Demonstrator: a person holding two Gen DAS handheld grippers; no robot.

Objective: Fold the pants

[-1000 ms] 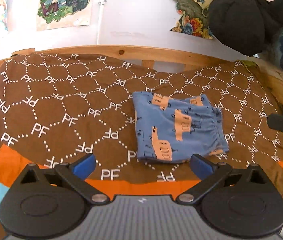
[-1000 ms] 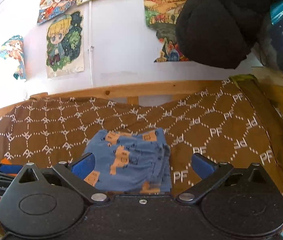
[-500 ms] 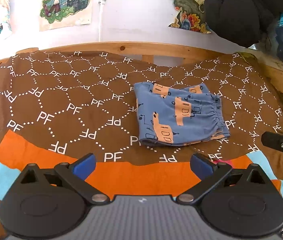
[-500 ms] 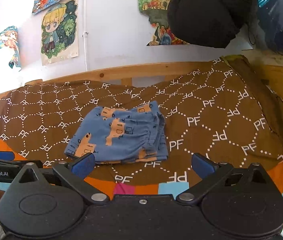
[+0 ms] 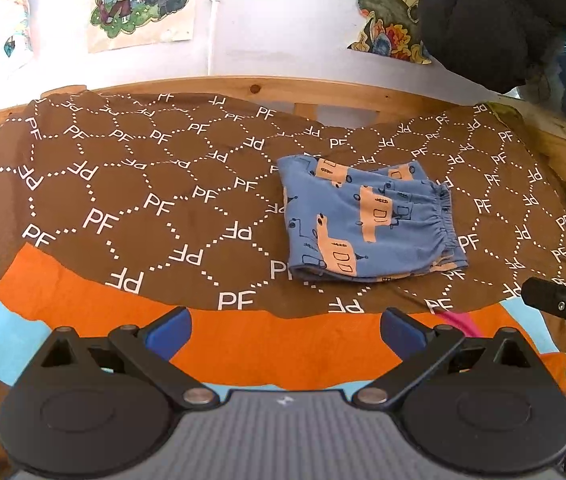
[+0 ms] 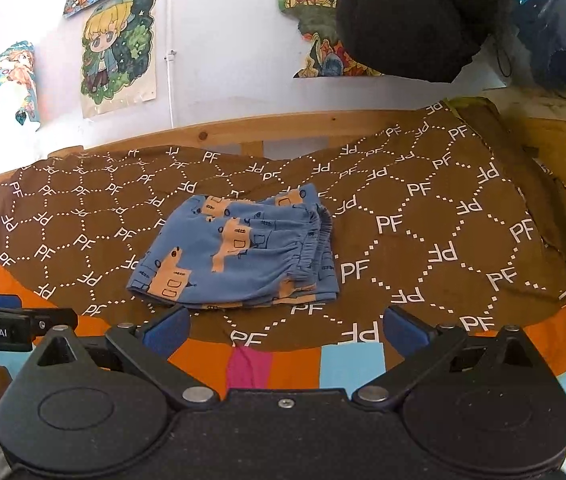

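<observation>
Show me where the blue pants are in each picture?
Left wrist view: the pants lie right of the middle, on the brown sheet.
Right wrist view: the pants lie just left of the middle, on the same sheet.
Shared landmark: the wooden rail behind the sheet.

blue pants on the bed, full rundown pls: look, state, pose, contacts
The small blue fabric pants with orange vehicle prints look like soft knit cotton. They are folded into a compact, roughly square bundle of several layers, lying flat on the brown bedspread printed with white PF letters. The gathered elastic waistband faces right, and layered edges show along the near side. Only the bedspread touches them. The left gripper and right gripper are both open, empty and apart from them on the near side.
</observation>
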